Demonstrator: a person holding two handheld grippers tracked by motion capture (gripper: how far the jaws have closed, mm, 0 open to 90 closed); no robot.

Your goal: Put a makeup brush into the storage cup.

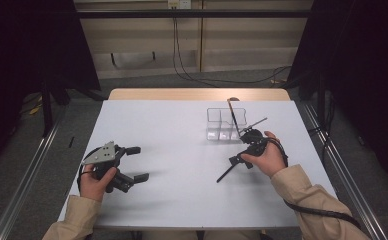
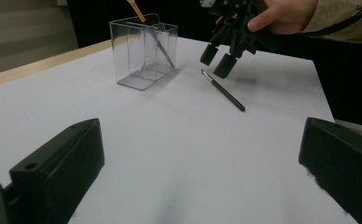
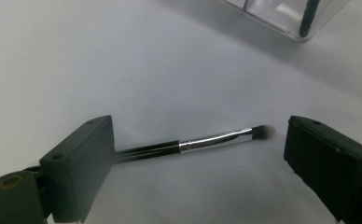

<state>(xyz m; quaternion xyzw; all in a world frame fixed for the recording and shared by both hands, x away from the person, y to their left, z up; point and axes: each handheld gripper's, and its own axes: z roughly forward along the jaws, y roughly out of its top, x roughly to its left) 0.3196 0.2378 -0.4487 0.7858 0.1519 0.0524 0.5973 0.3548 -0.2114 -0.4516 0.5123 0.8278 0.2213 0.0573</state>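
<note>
- Between our right tongs [image 3: 195, 154], spread wide with nothing gripped, lies the makeup brush [image 3: 202, 141], flat on the white tabletop [image 1: 182, 150] just short of the clear organizer [image 1: 225, 124]; we judge they hang over it to pick it up.
- Two other brushes already lean upright in the organizer, likely where this brush belongs.
- Our left tongs [image 1: 138, 163] rest well away from the organizer, wide open and empty, out of the way.

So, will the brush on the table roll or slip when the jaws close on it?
The brush looks thin, round and stiff, so it may roll. Its shiny metal ferrule probably slips; the dark handle seems safer. It lies flat between the right hand-held gripper's open jaws.
</note>
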